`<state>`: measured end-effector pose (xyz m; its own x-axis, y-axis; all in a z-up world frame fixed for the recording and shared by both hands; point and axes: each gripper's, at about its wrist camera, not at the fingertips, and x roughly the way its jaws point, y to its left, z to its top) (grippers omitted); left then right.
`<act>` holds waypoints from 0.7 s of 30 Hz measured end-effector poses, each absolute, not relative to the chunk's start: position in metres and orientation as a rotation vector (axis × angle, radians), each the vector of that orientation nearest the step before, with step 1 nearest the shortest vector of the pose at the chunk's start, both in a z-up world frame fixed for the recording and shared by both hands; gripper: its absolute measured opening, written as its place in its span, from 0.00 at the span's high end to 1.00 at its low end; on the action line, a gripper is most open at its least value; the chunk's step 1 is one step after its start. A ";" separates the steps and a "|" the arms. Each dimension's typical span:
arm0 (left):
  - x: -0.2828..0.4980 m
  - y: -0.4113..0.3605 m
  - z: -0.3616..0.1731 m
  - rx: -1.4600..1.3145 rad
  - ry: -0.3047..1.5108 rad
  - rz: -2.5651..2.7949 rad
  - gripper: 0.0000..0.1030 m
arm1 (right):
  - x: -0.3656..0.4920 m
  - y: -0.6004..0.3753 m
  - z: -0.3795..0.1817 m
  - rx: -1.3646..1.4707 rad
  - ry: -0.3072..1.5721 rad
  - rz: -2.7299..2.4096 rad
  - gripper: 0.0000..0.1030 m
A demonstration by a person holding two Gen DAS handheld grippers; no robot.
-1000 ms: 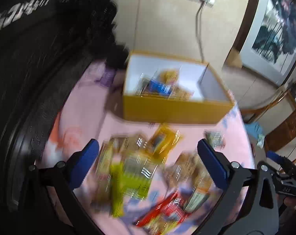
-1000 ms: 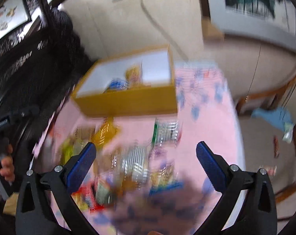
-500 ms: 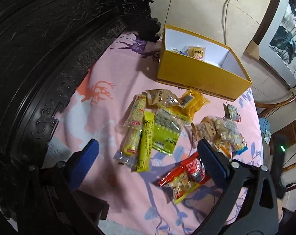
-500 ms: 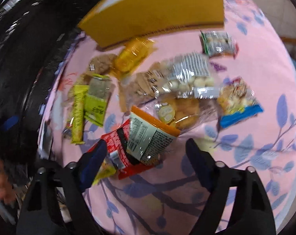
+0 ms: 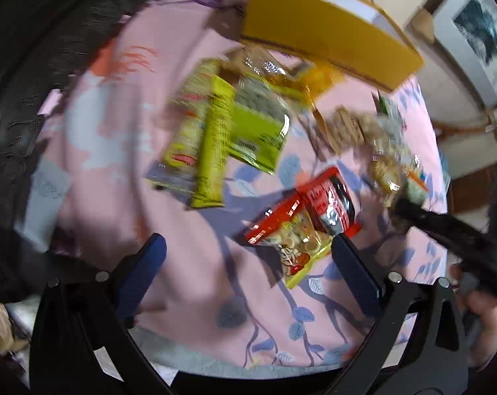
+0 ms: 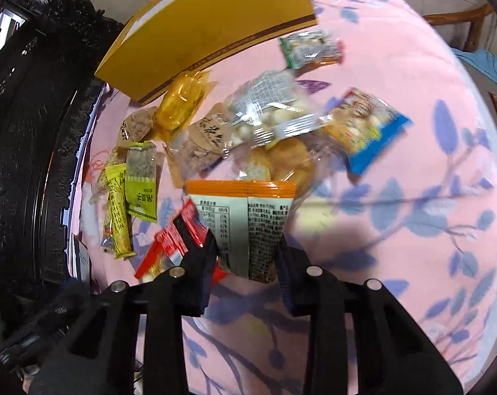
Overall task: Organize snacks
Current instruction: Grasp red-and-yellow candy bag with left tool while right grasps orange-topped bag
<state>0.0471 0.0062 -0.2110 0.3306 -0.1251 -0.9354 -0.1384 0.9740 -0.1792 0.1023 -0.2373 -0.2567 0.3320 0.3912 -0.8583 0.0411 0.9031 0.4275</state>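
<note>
Several snack packets lie on a pink flowered cloth before a yellow box, which also shows in the left wrist view. My right gripper is shut on an orange-topped white packet at its lower end. My left gripper is open and empty, just above the cloth, with a red packet close to its right finger. Green and yellow packets lie beyond it. The right gripper's arm crosses the left wrist view at the right.
A dark carved wooden headboard runs along the left side. Clear-wrapped biscuits, a blue-edged packet and a green-edged packet lie in the middle. A wooden chair stands beyond the cloth at the right.
My right gripper has closed on the orange-topped packet. My left gripper has dropped lower and closer to the red packet, still open.
</note>
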 end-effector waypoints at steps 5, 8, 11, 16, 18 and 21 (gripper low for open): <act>0.051 -0.035 -0.231 0.023 1.181 -0.104 0.02 | 0.087 -0.257 -0.257 0.453 1.226 0.207 0.67; 0.048 -0.051 -0.243 0.139 1.142 -0.207 0.02 | 0.078 -0.264 -0.256 0.459 1.223 0.196 0.67; 0.049 -0.058 -0.255 0.203 1.133 -0.276 0.02 | 0.073 -0.265 -0.258 0.443 1.227 0.203 0.68; 0.048 -0.064 -0.267 0.276 1.117 -0.365 0.02 | 0.069 -0.257 -0.263 0.442 1.230 0.259 0.67; 0.048 -0.064 -0.270 0.299 1.107 -0.389 0.02 | 0.071 -0.247 -0.263 0.397 1.215 0.281 0.60; 0.048 -0.062 -0.273 0.304 1.096 -0.420 0.02 | 0.077 -0.230 -0.265 0.318 1.202 0.302 0.43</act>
<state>0.0479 -0.0617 -0.2733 0.3912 -0.1777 -0.9030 0.4716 0.8813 0.0309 0.0774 -0.2301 -0.2649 0.3307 0.3927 -0.8581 -0.0598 0.9162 0.3963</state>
